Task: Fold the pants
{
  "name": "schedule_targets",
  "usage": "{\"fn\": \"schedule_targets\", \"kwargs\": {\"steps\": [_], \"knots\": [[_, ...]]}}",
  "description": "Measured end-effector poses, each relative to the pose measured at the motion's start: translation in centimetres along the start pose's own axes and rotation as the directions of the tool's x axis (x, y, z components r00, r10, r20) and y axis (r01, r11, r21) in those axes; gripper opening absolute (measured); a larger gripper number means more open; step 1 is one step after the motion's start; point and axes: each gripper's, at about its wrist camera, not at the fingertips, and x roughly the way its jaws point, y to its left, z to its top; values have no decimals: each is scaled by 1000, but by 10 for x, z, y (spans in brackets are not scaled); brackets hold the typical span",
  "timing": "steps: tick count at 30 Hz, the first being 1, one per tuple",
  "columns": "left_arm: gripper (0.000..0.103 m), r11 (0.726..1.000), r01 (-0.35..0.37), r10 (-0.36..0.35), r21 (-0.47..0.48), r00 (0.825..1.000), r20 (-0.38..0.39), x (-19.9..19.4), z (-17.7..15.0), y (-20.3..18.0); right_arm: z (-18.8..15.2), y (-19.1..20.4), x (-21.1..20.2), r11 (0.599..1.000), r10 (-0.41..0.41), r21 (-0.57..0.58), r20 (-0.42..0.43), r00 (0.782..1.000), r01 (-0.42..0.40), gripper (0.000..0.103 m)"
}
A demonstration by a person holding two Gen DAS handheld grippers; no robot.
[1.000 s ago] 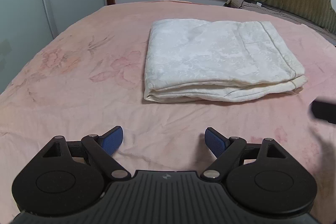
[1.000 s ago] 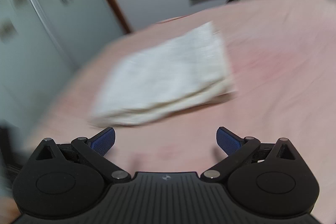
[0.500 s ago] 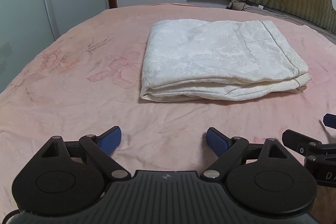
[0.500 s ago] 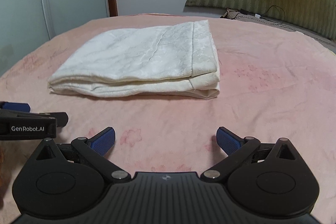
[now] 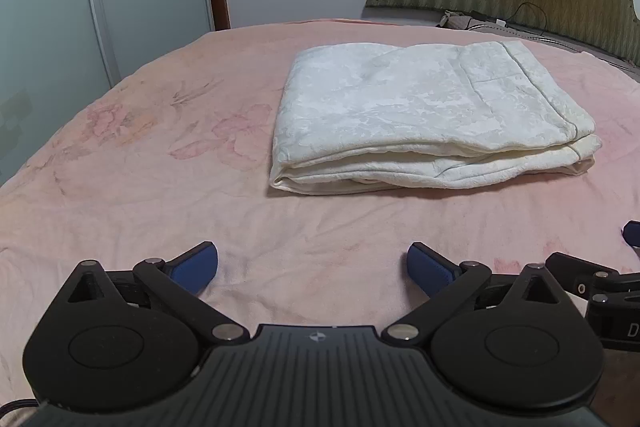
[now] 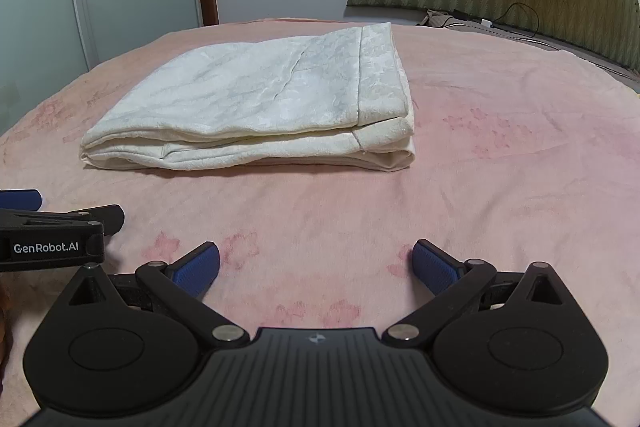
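Cream, soft, light-looking pants [image 5: 428,119] folded in a limp stack mid-bed [image 5: 160,187], likely best pinched through all layers at a corner; left hand-held gripper [image 5: 312,263] opening, right hand-held gripper [image 6: 316,261] spread, both empty, short of them.

Soft, even indoor light, sharp focus, faint shadows, strong fisheye bending with dark corners.
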Motion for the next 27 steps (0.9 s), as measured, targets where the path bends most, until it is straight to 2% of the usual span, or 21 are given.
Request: {"fn": "schedule_targets", "kwargs": {"steps": [27], "knots": [[103, 1000, 17, -17, -22, 1000, -4, 2, -2, 3, 0, -7, -1, 1000, 10, 8, 0, 1000, -10, 103]]}}
